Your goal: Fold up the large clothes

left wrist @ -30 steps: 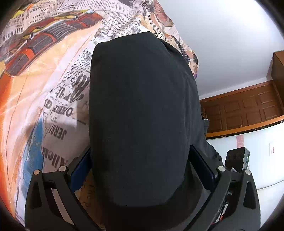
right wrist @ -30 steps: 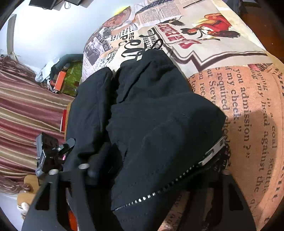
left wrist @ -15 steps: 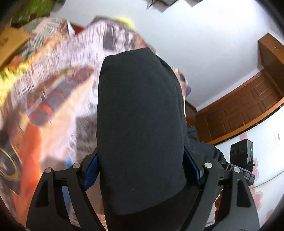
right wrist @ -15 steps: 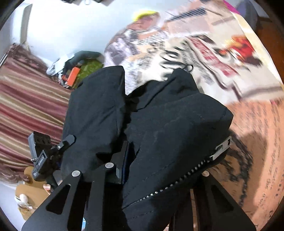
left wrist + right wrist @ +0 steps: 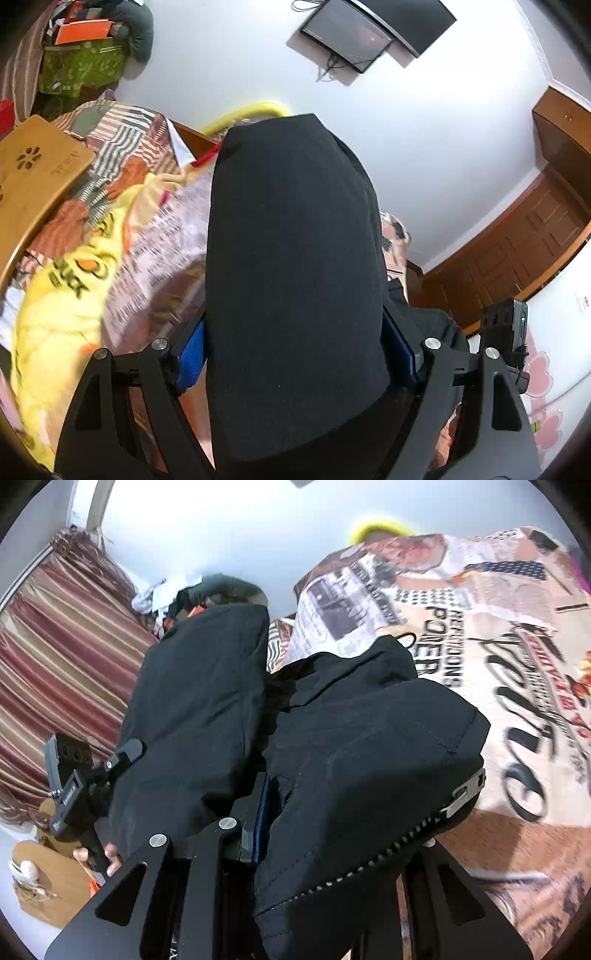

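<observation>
Both grippers are holding the black jacket [image 5: 369,746] up above the printed bedspread [image 5: 498,635]. The left gripper [image 5: 295,354] is clamping a thick folded bundle between widely spaced jaws, while the right gripper [image 5: 332,812] is pinching the zipper-side layer with jaws nearly together. To fold cleanly, I'd say they should be keeping both holds level and the cloth taut, then laying the far edge down squarely before letting go.
</observation>
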Tool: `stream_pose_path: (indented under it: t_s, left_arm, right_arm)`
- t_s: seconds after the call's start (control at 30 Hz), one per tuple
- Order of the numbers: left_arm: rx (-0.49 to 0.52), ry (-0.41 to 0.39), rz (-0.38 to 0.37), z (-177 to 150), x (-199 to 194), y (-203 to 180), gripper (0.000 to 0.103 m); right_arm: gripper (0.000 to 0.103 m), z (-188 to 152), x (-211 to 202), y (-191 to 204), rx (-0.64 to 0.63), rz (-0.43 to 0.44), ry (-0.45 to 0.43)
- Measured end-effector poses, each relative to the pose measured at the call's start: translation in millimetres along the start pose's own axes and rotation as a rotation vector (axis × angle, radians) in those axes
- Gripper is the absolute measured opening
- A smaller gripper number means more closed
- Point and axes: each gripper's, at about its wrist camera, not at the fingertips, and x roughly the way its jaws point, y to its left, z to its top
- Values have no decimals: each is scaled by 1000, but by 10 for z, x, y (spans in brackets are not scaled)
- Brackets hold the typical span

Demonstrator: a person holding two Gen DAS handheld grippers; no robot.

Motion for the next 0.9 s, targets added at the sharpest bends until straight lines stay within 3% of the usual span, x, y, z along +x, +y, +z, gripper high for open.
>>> stream_pose_path:
  t_s: [0.23, 0.4, 0.5, 0.57, 0.63, 0.8, 0.9]
  left_arm:
    - [-64, 70, 49, 40, 448, 790, 80]
    - [-96, 160, 248, -222, 957, 1253, 78]
    - [-136, 174, 249, -351, 1054, 1480, 79]
    - [-147, 165, 228, -372, 1006, 1516, 79]
    - [-125, 166, 271, -410, 928, 1433, 79]
    - [44, 168, 374, -477, 667, 1039, 79]
    - [107, 150, 388, -525, 437, 779, 79]
  right_arm:
    - [21, 54, 795, -101, -7, -58, 99]
    - [20, -31, 1441, -342, 36, -114, 217]
    - [21, -131, 1603, -390, 34, -137, 255]
    - [23, -183, 1628, -396, 13, -147, 261]
    - [25, -199, 1598, -398, 3, -149, 272]
    - [31, -255, 1316, -375, 4, -184, 294]
    - [33, -321, 1042, -306, -26, -208, 261]
